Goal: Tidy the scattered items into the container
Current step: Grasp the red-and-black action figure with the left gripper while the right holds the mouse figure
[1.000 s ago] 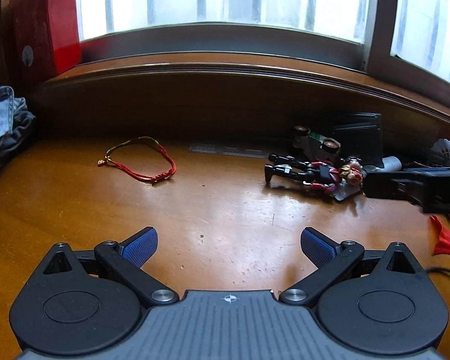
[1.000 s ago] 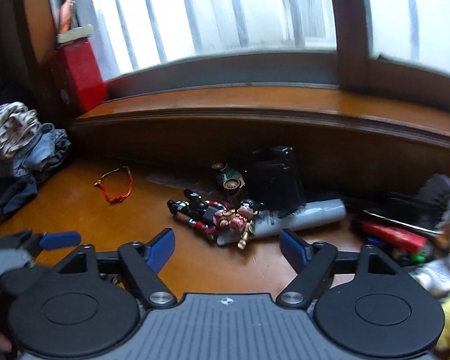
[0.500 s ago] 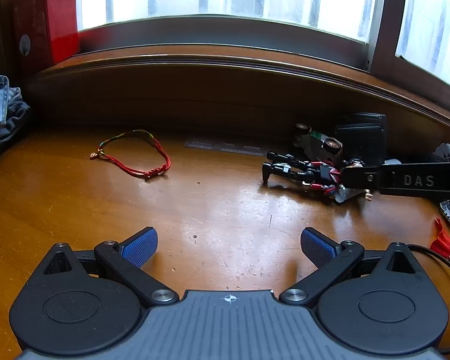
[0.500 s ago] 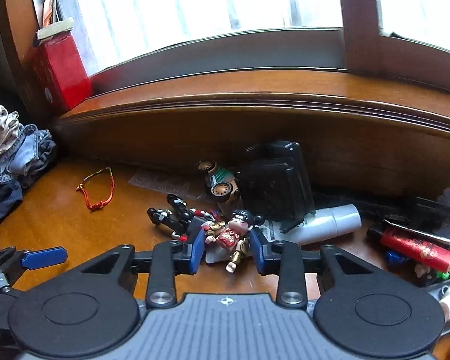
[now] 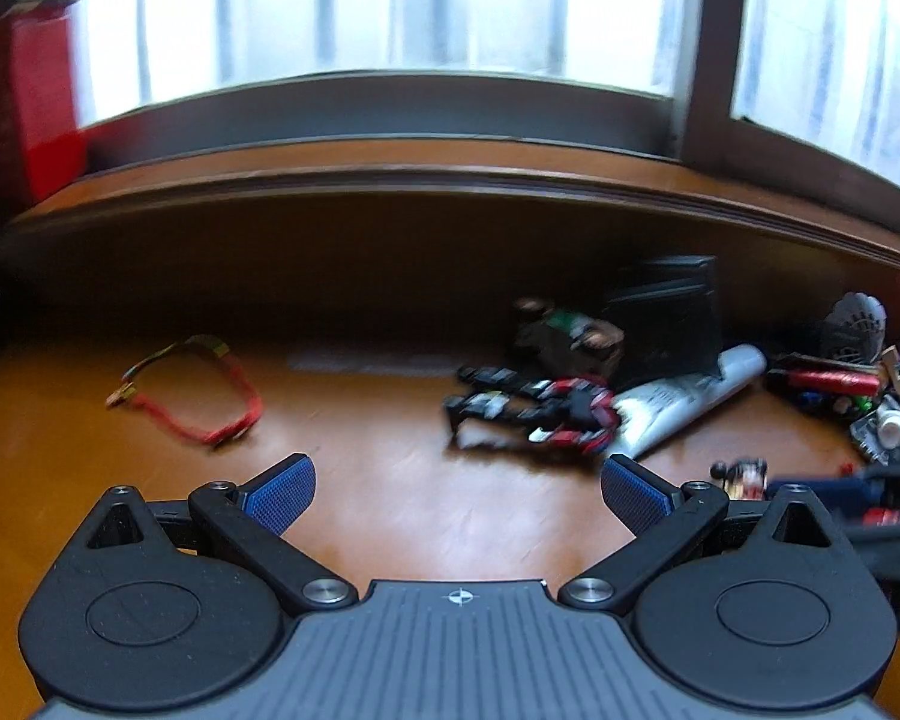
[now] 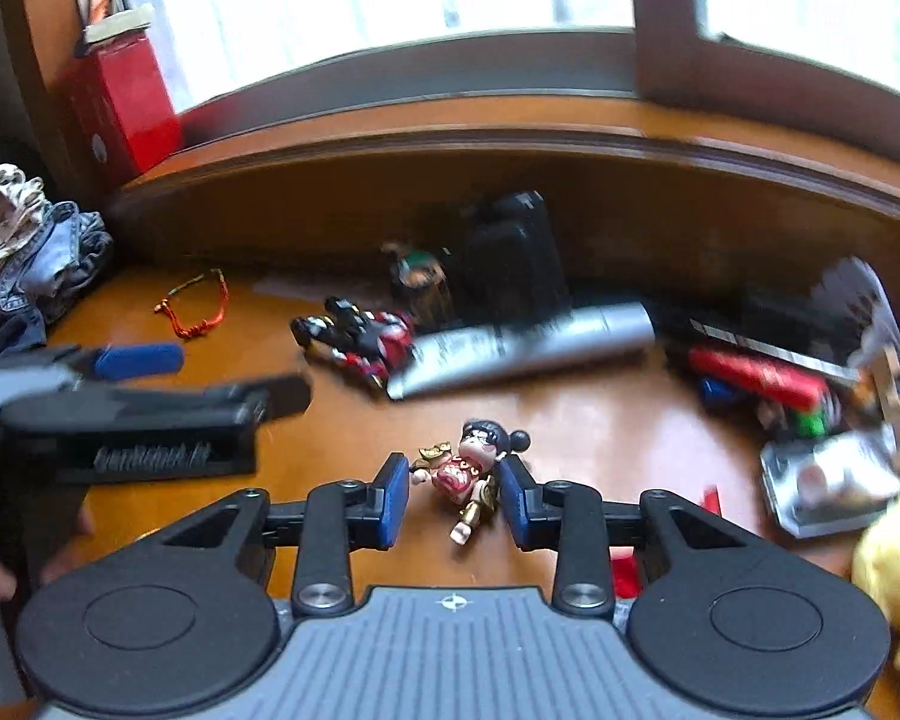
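My right gripper [image 6: 455, 499] is shut on a small red toy figure [image 6: 467, 474] with black hair buns and holds it above the wooden table [image 6: 600, 420]. The figure also shows at the right of the left wrist view [image 5: 744, 474]. My left gripper [image 5: 459, 486] is open and empty above the table; it also shows at the left of the right wrist view [image 6: 132, 396]. A black-and-red robot toy [image 5: 540, 408] lies ahead, with a red string bracelet [image 5: 198, 396] to its left. No container is clearly seen.
A white tube [image 6: 528, 342], a black box [image 6: 516, 258] and a small toy car [image 6: 417, 270] lie by the back ledge. A pile of small items [image 6: 810, 396] is at the right, clothes [image 6: 24, 240] at the left, a red box [image 6: 126, 102] on the sill.
The right gripper closed on the small figure and pulled it back and up, away from the robot toy and tube. The left gripper shifted slightly and stayed open.
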Motion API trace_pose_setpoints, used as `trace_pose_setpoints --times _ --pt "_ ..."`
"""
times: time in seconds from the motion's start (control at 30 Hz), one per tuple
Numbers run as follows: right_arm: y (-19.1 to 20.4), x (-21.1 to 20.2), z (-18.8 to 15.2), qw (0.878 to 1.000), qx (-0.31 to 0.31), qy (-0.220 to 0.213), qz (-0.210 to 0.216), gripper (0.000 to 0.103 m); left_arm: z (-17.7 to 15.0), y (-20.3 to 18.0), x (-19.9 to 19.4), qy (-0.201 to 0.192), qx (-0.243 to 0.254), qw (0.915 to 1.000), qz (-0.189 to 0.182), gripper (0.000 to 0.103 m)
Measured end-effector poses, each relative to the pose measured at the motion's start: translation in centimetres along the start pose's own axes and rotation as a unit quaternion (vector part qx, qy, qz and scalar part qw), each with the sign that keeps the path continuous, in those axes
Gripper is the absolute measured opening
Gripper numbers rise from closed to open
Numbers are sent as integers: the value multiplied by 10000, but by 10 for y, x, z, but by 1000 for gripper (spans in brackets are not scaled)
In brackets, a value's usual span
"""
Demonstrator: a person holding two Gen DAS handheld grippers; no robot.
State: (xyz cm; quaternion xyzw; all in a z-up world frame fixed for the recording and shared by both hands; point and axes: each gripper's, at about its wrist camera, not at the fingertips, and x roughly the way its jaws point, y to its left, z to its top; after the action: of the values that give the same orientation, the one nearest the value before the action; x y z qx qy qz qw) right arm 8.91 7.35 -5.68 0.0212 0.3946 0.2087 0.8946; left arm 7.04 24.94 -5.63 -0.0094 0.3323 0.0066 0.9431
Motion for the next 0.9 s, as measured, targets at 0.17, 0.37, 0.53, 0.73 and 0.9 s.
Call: trace_pose_setpoints --times 0.17,0.37,0.53,0.73,0.9 --pt "-5 -5 -9 9999 137 -36 -57 46 9 -17 20 -130 207 9996 -123 103" --pt "-5 -4 -9 9997 216 -62 3 53 13 -24 38 -85 214 9995 -194 103" --pt "-3 -2 -10 9998 174 -96 13 56 13 -23 42 -59 168 9994 -305 96" --pt "-2 -2 -9 9998 177 -102 16 57 14 -21 46 -31 103 9990 -431 87" --pt "-2 -3 -7 9997 219 -88 19 57 13 -14 33 -81 -28 9991 -424 87"
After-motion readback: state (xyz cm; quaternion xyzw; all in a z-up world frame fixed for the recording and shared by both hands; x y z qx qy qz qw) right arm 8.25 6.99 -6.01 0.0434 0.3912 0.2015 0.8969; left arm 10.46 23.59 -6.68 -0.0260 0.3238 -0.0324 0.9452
